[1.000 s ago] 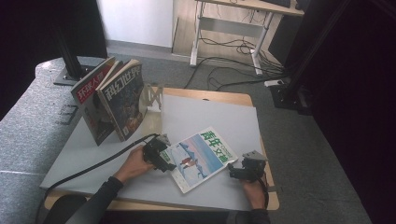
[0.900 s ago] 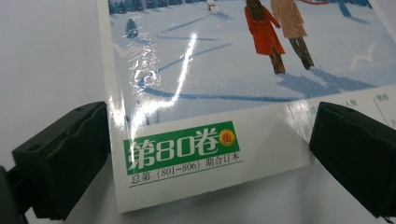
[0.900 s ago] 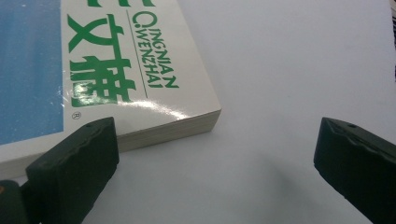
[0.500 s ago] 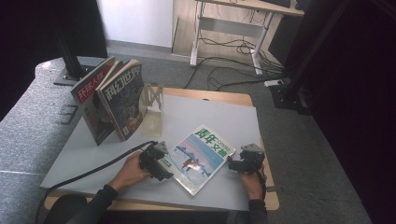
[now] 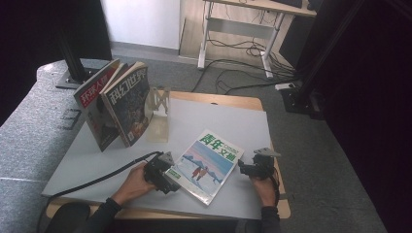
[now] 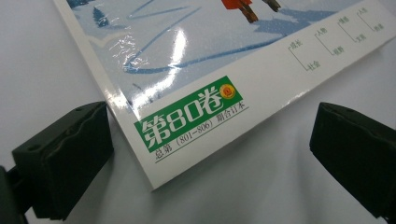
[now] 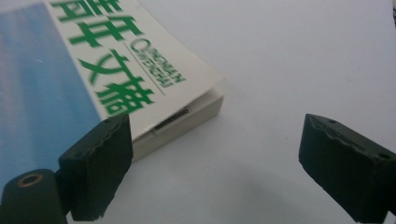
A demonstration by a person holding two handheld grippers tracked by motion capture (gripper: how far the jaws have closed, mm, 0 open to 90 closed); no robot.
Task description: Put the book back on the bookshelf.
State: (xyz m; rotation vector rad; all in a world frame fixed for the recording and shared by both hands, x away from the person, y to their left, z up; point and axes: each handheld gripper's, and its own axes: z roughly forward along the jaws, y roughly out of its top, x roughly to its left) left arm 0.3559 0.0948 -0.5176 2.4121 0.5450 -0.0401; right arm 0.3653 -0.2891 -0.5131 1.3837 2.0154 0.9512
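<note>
Both grippers sit at the near end of the table (image 5: 233, 121), each with its 2 black jaws spread wide and holding nothing. Ahead of the left gripper (image 5: 171, 175), a corner of the magazine (image 5: 206, 165) lies flat between the jaws without touching either pad, its green label facing up. At the magazine's opposite side, the right gripper (image 5: 242, 168) has just been closing its jaws a little; they are still wide apart. One pad stands in front of the cover's edge there, though contact cannot be told, while the other stands over bare table. Ribbed, blocky pads tip each jaw. Glossy and thick, the magazine has a snowy blue cover, green lettering and a cream page block. Farther off, beyond the left gripper, 2 more magazines (image 5: 119, 104) stand upright against a pale bookend (image 5: 159, 114) on the matte grey tabletop.
</note>
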